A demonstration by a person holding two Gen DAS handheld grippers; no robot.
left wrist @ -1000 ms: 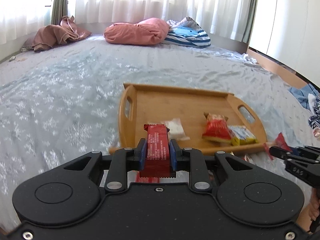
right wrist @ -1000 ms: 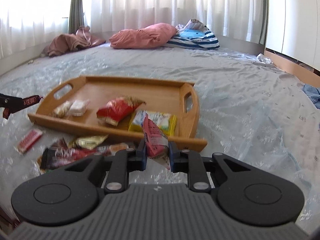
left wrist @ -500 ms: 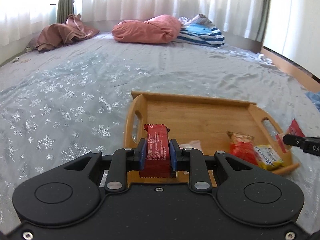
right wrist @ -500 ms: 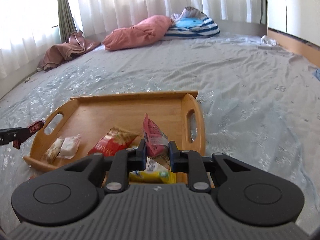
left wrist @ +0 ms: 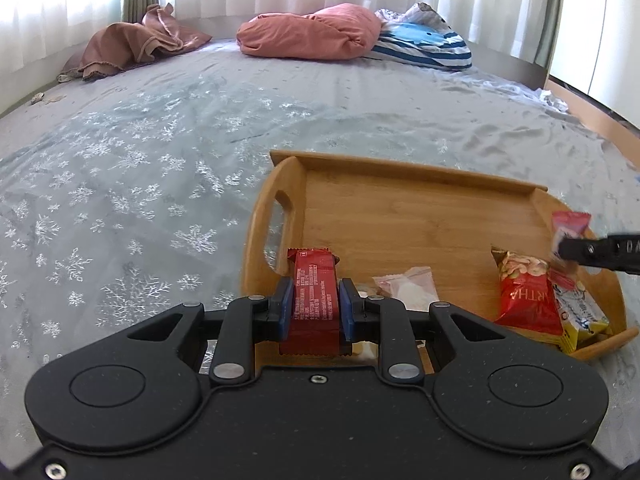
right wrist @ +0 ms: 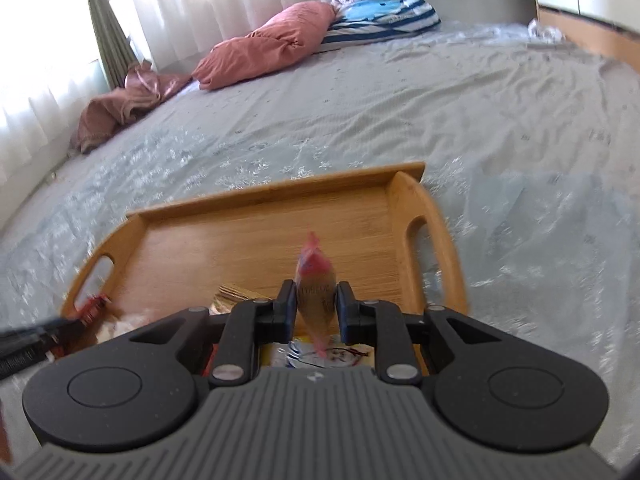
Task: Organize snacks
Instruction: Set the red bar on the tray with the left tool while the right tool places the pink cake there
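Placing step: left gripper (left wrist: pixel 312 307) clamps a red rectangular snack bar (left wrist: pixel 313 295) above the oval wooden handled tray (left wrist: pixel 416 216)'s near-left corner, right gripper (right wrist: pixel 312 309) grips a pink-topped clear snack packet (right wrist: pixel 315 286) above its near-right part; next, lower and release inside.

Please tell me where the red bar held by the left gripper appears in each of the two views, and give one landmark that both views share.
Left wrist view: the red bar stands bottom centre, clamped in the left gripper.
Right wrist view: the same bar shows small at the lower left edge, over the tray's left handle.
Shared landmark: the wooden tray.
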